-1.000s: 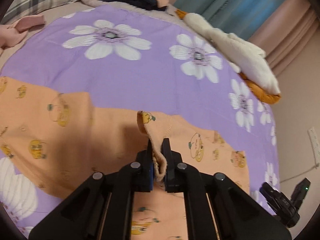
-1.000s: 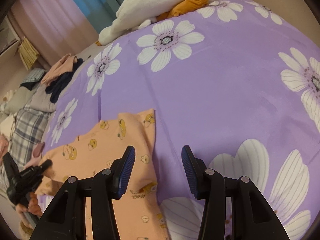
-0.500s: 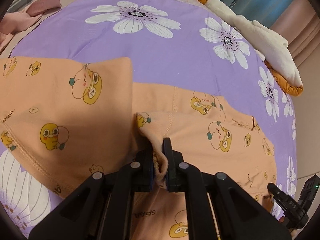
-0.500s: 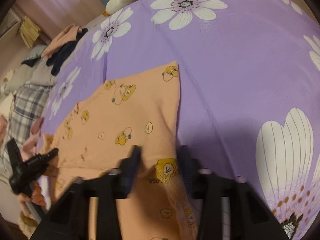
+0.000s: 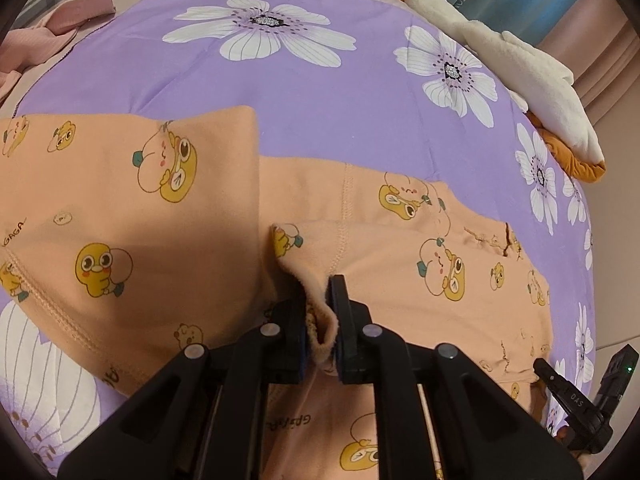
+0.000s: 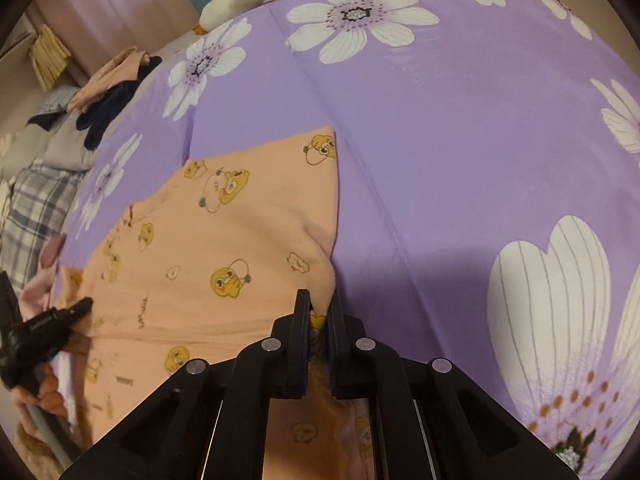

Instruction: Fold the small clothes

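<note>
Grippers both pinch the garment [image 5: 400, 248] now, left gripper [image 5: 320, 312] loosening slightly, right gripper [image 6: 319, 312] just clamped on an edge, folding barely begun.

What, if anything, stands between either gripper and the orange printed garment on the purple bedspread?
Nothing visible. The left gripper is pinched on a fold of the orange garment, and the right gripper has just closed on its edge.

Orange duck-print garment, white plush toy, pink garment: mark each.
orange duck-print garment [image 5: 400, 264], left wrist view, flat fabric right of the pinched fold.
white plush toy [image 5: 532, 80], left wrist view, middle of its white body.
pink garment [image 5: 60, 24], left wrist view, ribbed fabric.
</note>
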A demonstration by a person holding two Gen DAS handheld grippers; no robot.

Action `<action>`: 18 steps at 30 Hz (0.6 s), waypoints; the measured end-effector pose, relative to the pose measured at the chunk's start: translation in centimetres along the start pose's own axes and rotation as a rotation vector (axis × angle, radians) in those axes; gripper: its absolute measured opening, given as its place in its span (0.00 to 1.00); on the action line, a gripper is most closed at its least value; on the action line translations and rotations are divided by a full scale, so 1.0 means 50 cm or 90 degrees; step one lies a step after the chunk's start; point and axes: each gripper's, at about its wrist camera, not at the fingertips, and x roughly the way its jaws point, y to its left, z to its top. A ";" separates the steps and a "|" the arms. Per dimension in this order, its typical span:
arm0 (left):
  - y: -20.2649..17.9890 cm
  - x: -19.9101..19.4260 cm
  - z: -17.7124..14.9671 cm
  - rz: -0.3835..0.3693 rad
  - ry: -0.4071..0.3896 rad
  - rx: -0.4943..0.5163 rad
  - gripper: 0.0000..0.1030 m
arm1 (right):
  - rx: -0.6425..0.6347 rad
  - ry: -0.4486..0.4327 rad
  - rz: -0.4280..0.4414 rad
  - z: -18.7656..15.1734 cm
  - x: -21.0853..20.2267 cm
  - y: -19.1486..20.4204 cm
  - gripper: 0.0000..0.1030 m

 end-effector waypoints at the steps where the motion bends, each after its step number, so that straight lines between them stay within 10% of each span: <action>1: 0.002 0.001 0.000 -0.002 0.001 -0.002 0.12 | 0.002 0.001 0.000 0.002 -0.001 -0.001 0.06; 18: 0.036 0.005 0.004 -0.067 0.023 -0.072 0.15 | -0.009 -0.004 -0.019 -0.004 0.007 0.016 0.06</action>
